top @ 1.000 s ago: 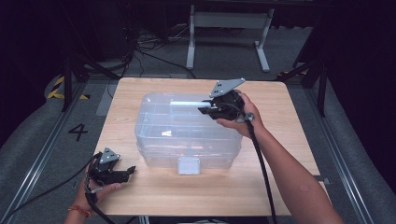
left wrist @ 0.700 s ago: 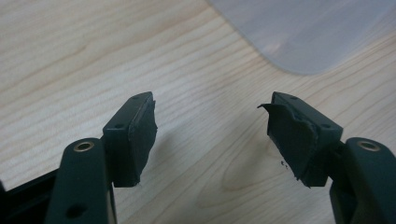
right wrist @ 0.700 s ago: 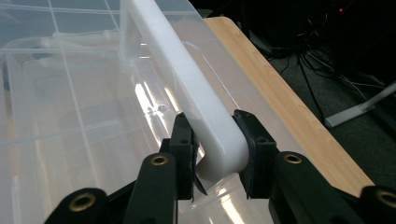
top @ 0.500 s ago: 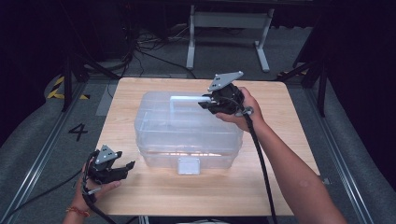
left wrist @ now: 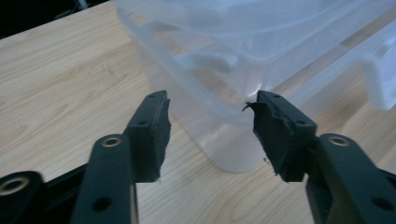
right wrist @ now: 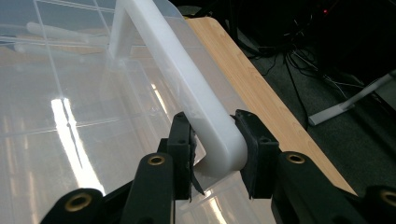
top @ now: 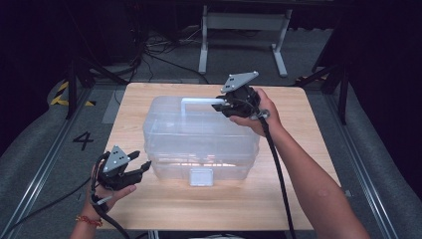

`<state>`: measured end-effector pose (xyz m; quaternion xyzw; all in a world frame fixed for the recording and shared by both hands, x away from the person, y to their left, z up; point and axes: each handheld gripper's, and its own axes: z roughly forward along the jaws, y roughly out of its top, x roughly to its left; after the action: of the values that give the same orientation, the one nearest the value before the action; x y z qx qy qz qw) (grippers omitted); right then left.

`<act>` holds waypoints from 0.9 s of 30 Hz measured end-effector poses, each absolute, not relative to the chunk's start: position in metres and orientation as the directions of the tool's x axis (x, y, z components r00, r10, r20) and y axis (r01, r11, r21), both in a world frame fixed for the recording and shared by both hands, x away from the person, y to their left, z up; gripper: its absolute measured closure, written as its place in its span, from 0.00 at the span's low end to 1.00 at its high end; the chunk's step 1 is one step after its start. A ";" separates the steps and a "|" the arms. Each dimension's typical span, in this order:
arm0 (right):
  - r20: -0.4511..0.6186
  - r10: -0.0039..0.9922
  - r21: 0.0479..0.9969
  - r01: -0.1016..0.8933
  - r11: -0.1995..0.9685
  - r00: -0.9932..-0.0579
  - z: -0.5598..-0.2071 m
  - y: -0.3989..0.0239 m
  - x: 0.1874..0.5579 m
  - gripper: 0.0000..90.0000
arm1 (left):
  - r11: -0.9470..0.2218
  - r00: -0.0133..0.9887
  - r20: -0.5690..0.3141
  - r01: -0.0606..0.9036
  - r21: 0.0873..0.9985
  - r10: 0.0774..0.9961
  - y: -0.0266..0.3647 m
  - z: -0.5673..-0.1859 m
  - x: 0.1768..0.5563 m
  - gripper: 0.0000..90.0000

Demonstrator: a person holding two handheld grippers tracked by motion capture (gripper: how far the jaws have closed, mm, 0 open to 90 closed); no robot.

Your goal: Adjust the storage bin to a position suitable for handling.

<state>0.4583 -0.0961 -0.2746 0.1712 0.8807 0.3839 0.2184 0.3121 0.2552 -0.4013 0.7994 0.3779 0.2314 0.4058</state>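
Clear plastic box [top: 199,137] mid-table [top: 308,194]. Right gripper [top: 219,105] clamped on its white handle [top: 196,102] near far edge. Left gripper [top: 142,164], jaws wide apart, empty, beside box's near left corner.

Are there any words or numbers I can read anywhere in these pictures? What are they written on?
"4": a dark number marked on the grey floor left of the wooden table.
No words or numbers can be read on the clear plastic box, its white handle, or either gripper.
The pale square on the box's front looks blank; any print there is too small to tell.
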 end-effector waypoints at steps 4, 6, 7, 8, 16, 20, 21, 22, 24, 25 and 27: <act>-0.254 0.469 0.751 0.133 0.647 -0.846 -0.275 -0.096 0.458 0.77 | -0.381 0.632 0.055 0.393 0.837 0.773 0.254 -0.398 0.311 0.60; -0.255 0.469 0.751 0.133 0.647 -0.846 -0.275 -0.096 0.458 0.77 | -0.380 0.636 0.062 0.379 0.844 0.770 0.254 -0.397 0.310 0.63; -0.257 0.469 0.752 0.130 0.646 -0.845 -0.275 -0.096 0.458 0.77 | -0.374 0.645 0.058 0.366 0.852 0.762 0.252 -0.397 0.308 0.70; -0.258 0.469 0.752 0.129 0.646 -0.844 -0.275 -0.096 0.457 0.77 | -0.383 0.644 0.073 0.357 0.852 0.762 0.250 -0.396 0.308 0.72; -0.250 0.486 0.765 0.138 0.629 -0.837 -0.281 -0.098 0.454 0.71 | -0.379 0.619 0.081 0.367 0.850 0.781 0.246 -0.394 0.309 0.87; -0.233 0.494 0.780 0.143 0.609 -0.838 -0.282 -0.103 0.452 0.67 | -0.374 0.618 0.072 0.374 0.849 0.783 0.247 -0.396 0.310 0.92; -0.232 0.498 0.784 0.142 0.604 -0.836 -0.282 -0.105 0.451 0.66 | -0.376 0.618 0.074 0.375 0.847 0.783 0.248 -0.396 0.311 0.92; -0.232 0.498 0.784 0.142 0.604 -0.836 -0.282 -0.105 0.451 0.66 | -0.376 0.618 0.074 0.375 0.847 0.783 0.248 -0.396 0.311 0.92; -0.227 0.507 0.793 0.144 0.592 -0.832 -0.279 -0.113 0.446 0.59 | -0.384 0.616 0.083 0.374 0.844 0.783 0.247 -0.396 0.311 0.93; -0.227 0.507 0.793 0.144 0.592 -0.832 -0.279 -0.113 0.446 0.59 | -0.384 0.616 0.083 0.374 0.844 0.783 0.247 -0.396 0.311 0.93; -0.248 0.521 0.808 0.122 0.576 -0.817 -0.275 -0.124 0.439 0.57 | -0.387 0.615 0.085 0.376 0.842 0.784 0.246 -0.395 0.311 0.93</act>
<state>0.4385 -0.1236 -0.2745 0.1879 0.8556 0.4202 0.2369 0.3105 0.2462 -0.3953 0.7961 0.3642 0.2443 0.4170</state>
